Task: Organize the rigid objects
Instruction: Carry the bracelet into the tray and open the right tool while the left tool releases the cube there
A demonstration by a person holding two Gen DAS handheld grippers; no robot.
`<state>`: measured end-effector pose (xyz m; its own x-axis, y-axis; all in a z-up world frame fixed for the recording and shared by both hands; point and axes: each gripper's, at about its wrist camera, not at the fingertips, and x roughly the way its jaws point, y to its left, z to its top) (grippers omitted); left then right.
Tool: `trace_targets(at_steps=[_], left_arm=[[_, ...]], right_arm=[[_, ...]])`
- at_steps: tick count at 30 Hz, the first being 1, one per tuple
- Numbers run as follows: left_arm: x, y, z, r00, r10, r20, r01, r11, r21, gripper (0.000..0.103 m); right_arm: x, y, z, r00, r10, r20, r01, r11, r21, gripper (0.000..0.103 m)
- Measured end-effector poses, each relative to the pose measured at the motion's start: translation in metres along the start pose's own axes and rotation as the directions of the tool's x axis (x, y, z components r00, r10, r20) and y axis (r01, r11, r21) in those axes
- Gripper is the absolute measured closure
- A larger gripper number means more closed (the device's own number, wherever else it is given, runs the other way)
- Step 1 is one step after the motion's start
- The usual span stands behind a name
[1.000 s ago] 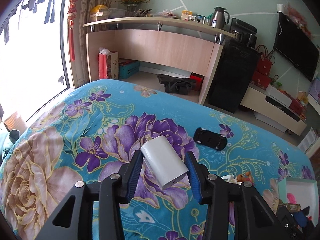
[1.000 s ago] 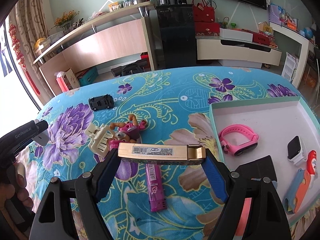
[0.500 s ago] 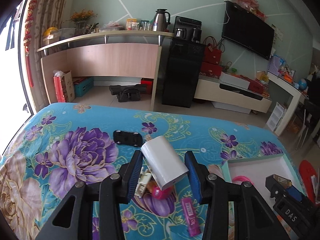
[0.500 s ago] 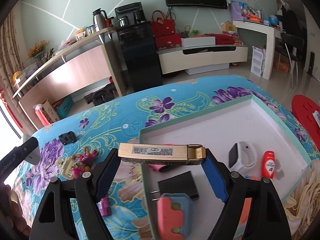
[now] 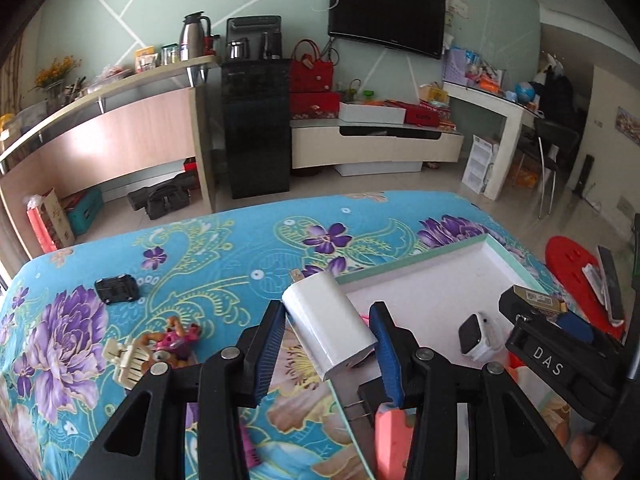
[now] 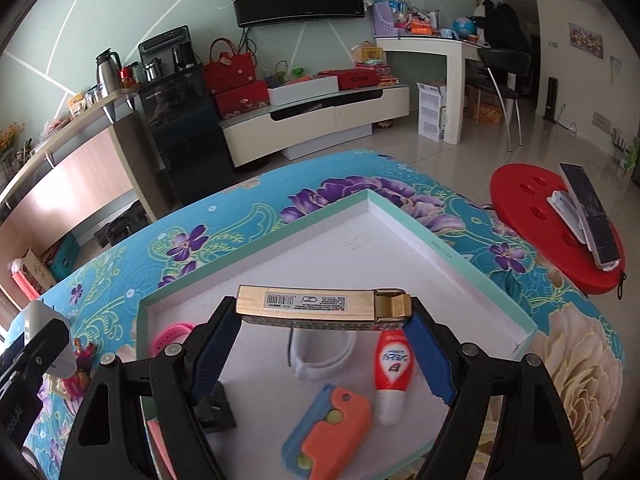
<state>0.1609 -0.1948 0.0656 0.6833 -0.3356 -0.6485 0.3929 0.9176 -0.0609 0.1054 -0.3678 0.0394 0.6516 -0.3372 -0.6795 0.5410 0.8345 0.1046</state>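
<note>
My left gripper [image 5: 327,344] is shut on a white USB charger [image 5: 329,328] and holds it over the near left edge of the shallow green-rimmed box [image 5: 516,260]. My right gripper [image 6: 320,338] is shut on a flat gold box [image 6: 320,305] with a barcode, held above the same box's [image 6: 436,240] white floor. Inside the box lie a white smartwatch [image 5: 478,336], a pink band [image 6: 170,338], a red-and-white tube [image 6: 391,376], an orange-and-blue toy [image 6: 330,426] and a black plug [image 6: 218,412]. The right gripper [image 5: 556,332] shows at the right of the left wrist view.
On the floral blanket [image 5: 200,248] lie a black toy car [image 5: 117,289], a cream clip and a pink figure [image 5: 176,340], left of the box. A red stool [image 6: 560,236] with a phone stands right of the bed. A counter and TV stand lie beyond.
Both grippers have swung to the right with their loads. The left has gone from over the blanket to the box's edge. The right has gone from beside the box to above its inside.
</note>
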Motion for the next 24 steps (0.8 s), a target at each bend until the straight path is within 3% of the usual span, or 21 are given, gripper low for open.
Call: trace_targets(at_steps=[9,24], left_arm=[[0.034,-0.036,-0.005,0.996,-0.041,-0.081,0.046,0.998,0.053,0.056],[0.06,-0.056,-0.006,0.988,-0.069,-0.135,0.079,0.995,0.069,0.056]], right_arm=[[0.011,-0.033,-0.003,0.996,-0.083,-0.03,0.085,0.993,0.081,0.02],[0.021,-0.044,-0.007,0.995,-0.075,-0.07,0.083,0.99,0.114,0.02]])
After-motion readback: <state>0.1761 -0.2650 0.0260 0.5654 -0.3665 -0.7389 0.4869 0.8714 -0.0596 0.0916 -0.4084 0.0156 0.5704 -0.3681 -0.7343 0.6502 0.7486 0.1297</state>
